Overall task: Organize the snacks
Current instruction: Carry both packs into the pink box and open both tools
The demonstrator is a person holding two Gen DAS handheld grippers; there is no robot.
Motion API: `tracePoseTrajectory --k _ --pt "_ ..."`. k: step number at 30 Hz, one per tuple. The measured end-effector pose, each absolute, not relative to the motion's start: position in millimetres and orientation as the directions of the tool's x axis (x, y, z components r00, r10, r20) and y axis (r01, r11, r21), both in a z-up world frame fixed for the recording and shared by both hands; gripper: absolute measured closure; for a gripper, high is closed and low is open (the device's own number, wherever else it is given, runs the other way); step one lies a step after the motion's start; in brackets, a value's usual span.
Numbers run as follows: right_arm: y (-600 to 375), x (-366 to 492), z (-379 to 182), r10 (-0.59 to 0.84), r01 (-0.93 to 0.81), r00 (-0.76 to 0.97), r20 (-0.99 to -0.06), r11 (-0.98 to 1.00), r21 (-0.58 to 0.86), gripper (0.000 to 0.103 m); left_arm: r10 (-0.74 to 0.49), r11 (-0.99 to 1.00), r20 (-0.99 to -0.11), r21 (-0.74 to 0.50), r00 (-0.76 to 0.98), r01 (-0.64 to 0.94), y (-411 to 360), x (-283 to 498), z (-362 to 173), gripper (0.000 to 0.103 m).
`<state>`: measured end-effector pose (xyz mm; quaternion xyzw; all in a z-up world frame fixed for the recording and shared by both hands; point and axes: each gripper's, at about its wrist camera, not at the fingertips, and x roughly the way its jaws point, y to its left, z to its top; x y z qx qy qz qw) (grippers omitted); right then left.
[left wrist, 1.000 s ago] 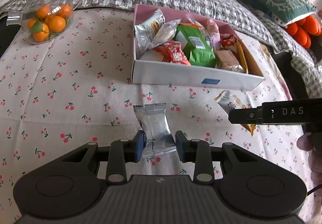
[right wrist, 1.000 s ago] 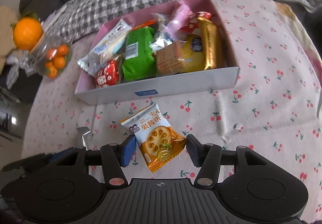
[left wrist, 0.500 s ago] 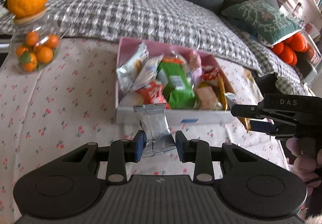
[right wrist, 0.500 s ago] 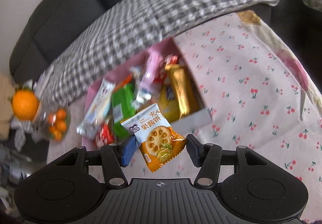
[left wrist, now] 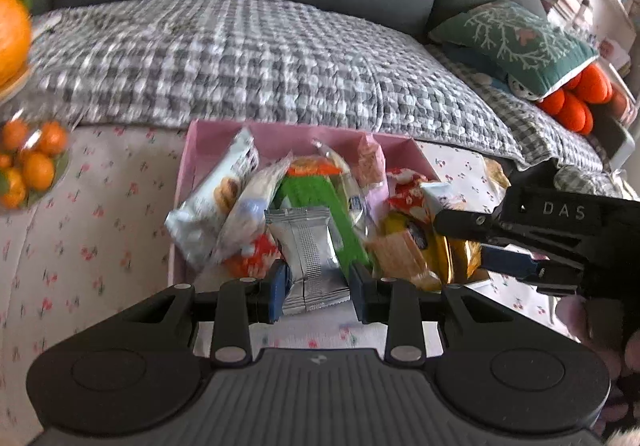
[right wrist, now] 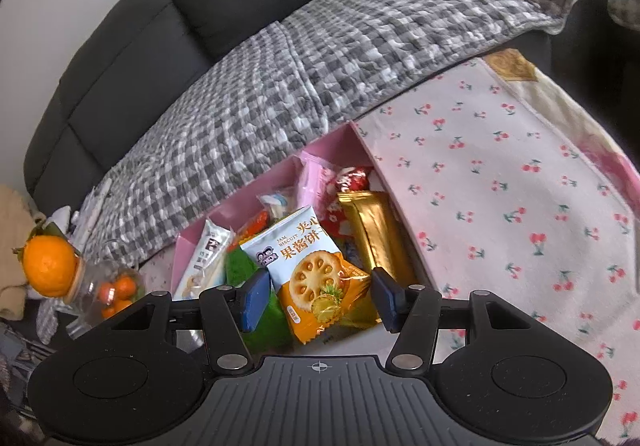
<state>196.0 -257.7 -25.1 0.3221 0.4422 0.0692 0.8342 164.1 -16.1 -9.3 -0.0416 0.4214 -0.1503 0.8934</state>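
- Silver foil fills the middle of the left wrist view: the left gripper [left wrist: 317, 288] has its blue pads pinched narrowly on a crimped silver foil snack packet [left wrist: 308, 252], which stands upright above the near edge of the pink cardboard box [left wrist: 188, 149] of snacks.
- Crowding is the worry there; a white biscuit wrapper [left wrist: 212, 201], a green packet [left wrist: 316, 197] and a gold bar [left wrist: 444, 246] already heap above the low wall, so a packet let go on top could slide off onto the cherry-print tablecloth [left wrist: 100, 205].
- Off to the right in the same view, the right gripper [left wrist: 480, 246] hangs over the box's right end, close enough that the two tools could knock together if both lower at once.
- Blur on the box suggests quick motion, which could shake a light foil packet loose from a grip on its lower end only.
- From the right wrist view, the right gripper [right wrist: 320, 296] holds an orange-and-white jam biscuit packet [right wrist: 308, 270] between moderately spread pads, above the box [right wrist: 288, 169].
- That packet sits skewed between the pads, so it may twist or land across the gold bar [right wrist: 372, 230].
- Beside the box at the left stands a glass jar of small oranges [right wrist: 108, 286] topped with a large orange [right wrist: 50, 266]; a wide sweep could tip it.
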Motion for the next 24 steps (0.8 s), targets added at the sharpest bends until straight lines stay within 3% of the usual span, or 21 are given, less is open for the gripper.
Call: tracePoseTrajectory --k 9,12,16,24 --pt "-252.2 209.8 -36.6 0.388 0.187 0.6 -0.699 0.782 0.594 0.046 -0.352 0.932 -0.706 -0.201 0.615 0.302 -28.3 177.1 -16.7 0.072" --pt "-252.0 210.7 -37.8 0.376 0.191 0.595 -0.711 0.793 0.579 0.039 -0.35 0.931 -0.706 -0.192 0.615 0.309 -30.6 179.0 -20.6 0.07" --pt "-255.4 210.6 -38.1 0.369 0.201 0.598 -0.712 0.79 0.579 0.035 -0.353 0.932 -0.705 -0.202 0.615 0.303 -28.9 179.1 -21.1 0.056" --pt "-262.6 204.4 -30.3 0.359 0.213 0.618 -0.699 0.779 0.589 0.031 -0.322 0.941 -0.705 -0.162 0.633 0.298 -28.4 169.0 -13.0 0.04"
